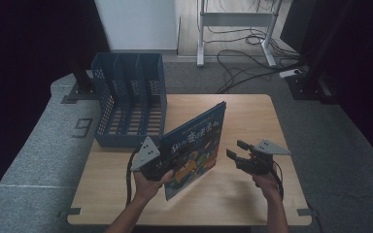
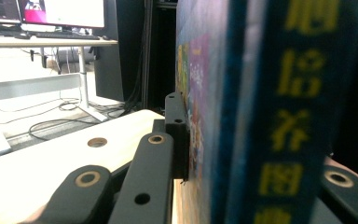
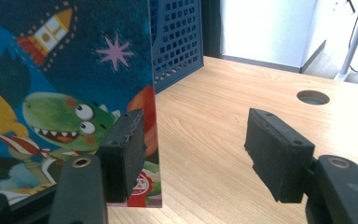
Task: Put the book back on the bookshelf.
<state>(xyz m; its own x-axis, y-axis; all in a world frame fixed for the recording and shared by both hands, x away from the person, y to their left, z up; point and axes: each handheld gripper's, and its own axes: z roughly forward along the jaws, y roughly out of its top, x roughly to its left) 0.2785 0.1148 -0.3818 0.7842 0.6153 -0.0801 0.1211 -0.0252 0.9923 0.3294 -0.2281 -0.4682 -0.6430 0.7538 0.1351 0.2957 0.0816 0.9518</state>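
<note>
A picture book (image 1: pixel 194 145) with a dark blue cover, cartoon monsters and a rocket stands tilted above the wooden table (image 1: pixel 252 116). My left gripper (image 1: pixel 167 167) is shut on its lower left part. In the left gripper view the book's spine (image 2: pixel 279 116) with yellow characters sits between the jaws of the left gripper (image 2: pixel 242 140), and one pad (image 2: pixel 177 135) presses on the cover. My right gripper (image 1: pixel 235 149) hovers just right of the book, open. In the right gripper view the right gripper (image 3: pixel 200 154) holds nothing, and the book's edge (image 3: pixel 65 84) lies behind its left pad.
A blue mesh file holder (image 1: pixel 131 97) with several slots stands at the table's back left, also seen as the file holder (image 3: pixel 177 42) behind the book. A round cable hole (image 3: pixel 313 97) is in the tabletop. Cables and a desk frame (image 1: pixel 235 19) lie on the floor beyond.
</note>
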